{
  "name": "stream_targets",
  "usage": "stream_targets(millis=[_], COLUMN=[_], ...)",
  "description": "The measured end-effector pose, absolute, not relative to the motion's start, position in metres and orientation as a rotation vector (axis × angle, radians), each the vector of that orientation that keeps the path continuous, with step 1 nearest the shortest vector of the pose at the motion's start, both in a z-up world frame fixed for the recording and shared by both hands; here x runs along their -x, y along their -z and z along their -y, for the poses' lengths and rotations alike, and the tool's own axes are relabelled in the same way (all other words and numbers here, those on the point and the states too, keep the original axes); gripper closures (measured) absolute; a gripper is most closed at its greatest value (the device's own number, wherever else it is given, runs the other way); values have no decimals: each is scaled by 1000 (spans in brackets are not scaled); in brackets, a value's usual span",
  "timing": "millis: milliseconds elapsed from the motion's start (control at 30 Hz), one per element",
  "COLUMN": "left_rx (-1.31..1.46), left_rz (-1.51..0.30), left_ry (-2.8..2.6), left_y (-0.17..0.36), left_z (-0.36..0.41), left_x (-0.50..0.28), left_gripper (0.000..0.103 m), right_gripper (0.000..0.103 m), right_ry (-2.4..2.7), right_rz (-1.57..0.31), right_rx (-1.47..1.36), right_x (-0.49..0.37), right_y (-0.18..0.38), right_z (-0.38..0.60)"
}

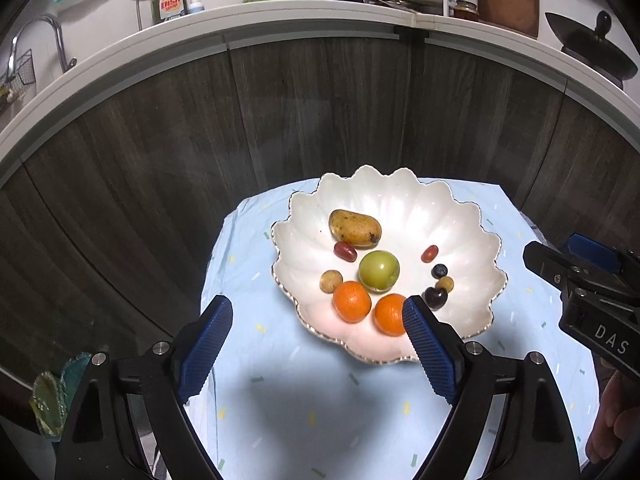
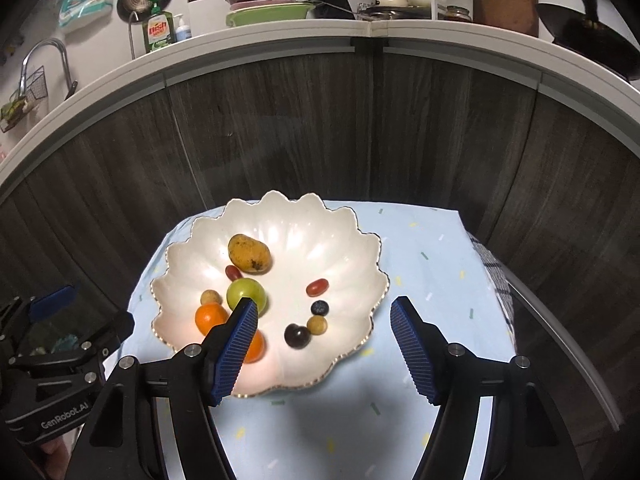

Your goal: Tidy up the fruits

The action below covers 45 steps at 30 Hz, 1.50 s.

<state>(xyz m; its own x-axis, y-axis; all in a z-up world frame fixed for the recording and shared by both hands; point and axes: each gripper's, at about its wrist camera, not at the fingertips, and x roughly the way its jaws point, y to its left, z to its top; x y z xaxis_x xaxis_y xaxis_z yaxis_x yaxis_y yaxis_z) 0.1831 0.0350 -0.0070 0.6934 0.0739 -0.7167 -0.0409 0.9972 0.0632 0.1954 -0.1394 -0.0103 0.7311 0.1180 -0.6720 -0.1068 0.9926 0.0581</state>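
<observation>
Hovering above the scalloped white dish (image 1: 460,216) at frame centre, both tools hold nothing: the left gripper (image 1: 318,338) and right gripper (image 2: 324,340) have fingers spread apart and empty. Every fruit seems already gathered in the dish on the blue-clothed table (image 2: 424,256), so the sorting looks near done. Mango (image 1: 355,227), green fruit (image 1: 378,271), two oranges (image 1: 352,301), small berries.

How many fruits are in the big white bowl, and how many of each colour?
Orange: 2
Green: 1
Big yellow-brown: 1
Red: 2
Small tan: 2
Dark blue: 1
Dark purple: 1
Total: 10, all in the white bowl.
</observation>
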Motion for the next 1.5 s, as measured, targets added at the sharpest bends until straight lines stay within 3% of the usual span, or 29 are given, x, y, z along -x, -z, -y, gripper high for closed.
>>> stream_targets(millis=[433,1200,1433,1500], left_rx=[-27,-64,-47,-46], left_rz=[-751,-666,-600,-591], left_ry=[-88,-160,-174,-168], left_y=[-6,3,-9,-10], left_z=[-36,-34,-39,-39], left_x=[-126,-10,6,9], left_gripper=[14,14,9,9], right_gripper=[33,33,33,24], right_ry=[-111,-80,-82,-65], right_rz=[-702,-714,-682,-658], right_rx=[-16,-72,-67,-65], right_x=[-140,-30,-8,-2], right_y=[2,34,28,23], right_z=[143,153,150,152])
